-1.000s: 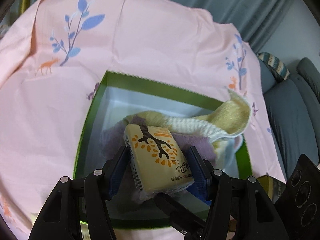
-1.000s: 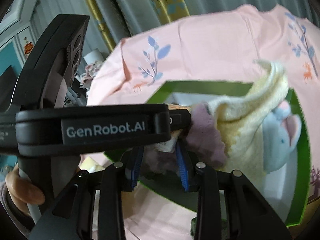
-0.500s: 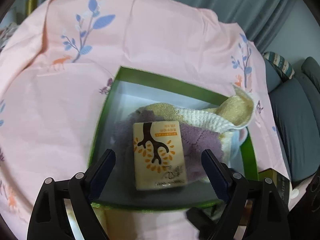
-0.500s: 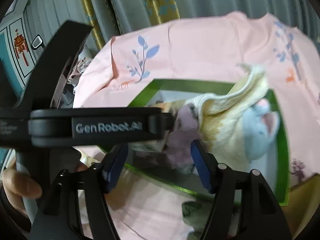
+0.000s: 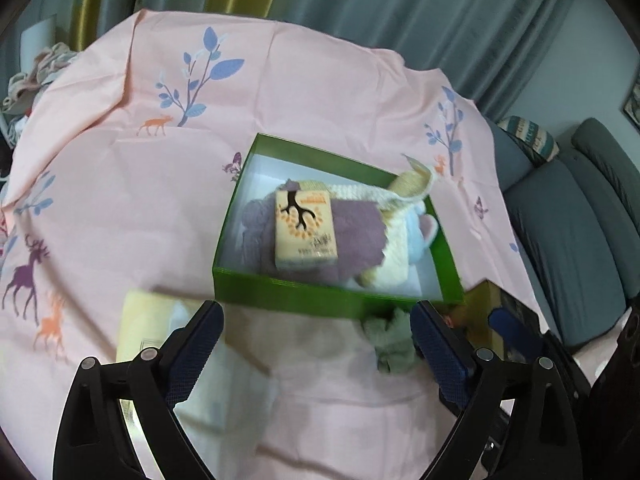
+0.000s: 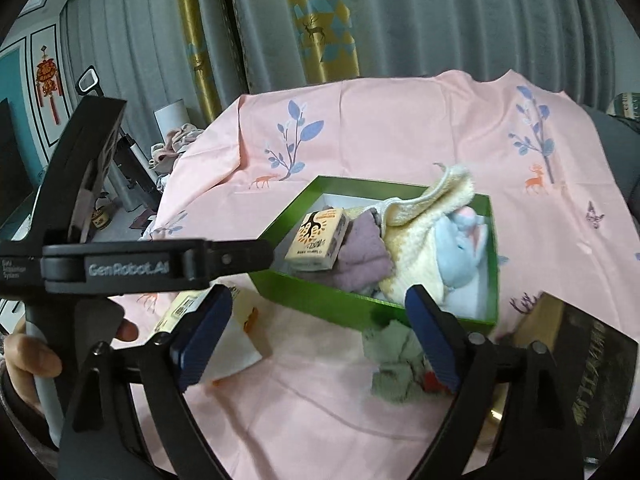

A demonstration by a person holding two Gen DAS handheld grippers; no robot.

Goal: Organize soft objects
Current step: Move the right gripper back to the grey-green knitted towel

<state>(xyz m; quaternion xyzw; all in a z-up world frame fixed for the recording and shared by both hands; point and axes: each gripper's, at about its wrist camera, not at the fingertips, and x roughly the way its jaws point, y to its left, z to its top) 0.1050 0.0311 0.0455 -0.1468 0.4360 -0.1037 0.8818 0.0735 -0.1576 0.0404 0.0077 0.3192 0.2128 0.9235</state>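
A green box (image 5: 280, 294) (image 6: 320, 300) sits on the pink cloth. In it lie a tissue pack with a tree print (image 5: 305, 228) (image 6: 318, 240) on a purple cloth (image 5: 356, 236) (image 6: 362, 256), a cream towel (image 5: 404, 196) (image 6: 424, 208) and a pale blue plush (image 5: 420, 236) (image 6: 460, 248). A grey-green cloth (image 5: 390, 338) (image 6: 394, 360) lies in front of the box. My left gripper (image 5: 316, 348) is open and empty, held back above the cloth. My right gripper (image 6: 318, 340) is open and empty, just right of the left gripper's body (image 6: 120, 264).
A pale yellow pack (image 5: 148, 328) (image 6: 240, 332) lies left of the box's front. A dark book (image 6: 588, 372) lies at the right edge. A grey sofa (image 5: 568, 232) stands to the right, curtains (image 6: 400, 20) behind the table.
My left gripper let go of the tissue pack onto the purple cloth, opened wide and pulled back. My right gripper opened and pulled back too.
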